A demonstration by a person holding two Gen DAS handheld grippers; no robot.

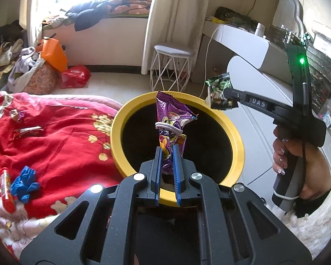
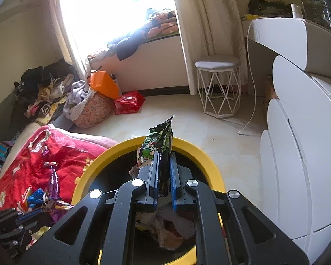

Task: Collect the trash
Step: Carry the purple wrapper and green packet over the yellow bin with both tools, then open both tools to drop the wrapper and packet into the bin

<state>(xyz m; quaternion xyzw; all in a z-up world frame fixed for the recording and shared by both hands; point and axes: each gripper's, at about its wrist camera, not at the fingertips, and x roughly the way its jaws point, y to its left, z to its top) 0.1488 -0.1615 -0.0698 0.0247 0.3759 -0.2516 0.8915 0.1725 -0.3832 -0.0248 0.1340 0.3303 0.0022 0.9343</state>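
Purple wrapper, green wrapper, yellow-rimmed bin

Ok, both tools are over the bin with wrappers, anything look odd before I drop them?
One thing: the purple snack bag in the left tool has a grey hair tie looped round its middle, which may not be trash. The green wrapper in the right tool looks ordinary.

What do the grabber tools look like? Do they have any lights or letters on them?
Each is black plastic with two blue-edged fingers and shiny silver bolts. The right gripper has a pistol-style handle, white letters "DAS", a glowing green light and a thin black cable. The left gripper looks alike.
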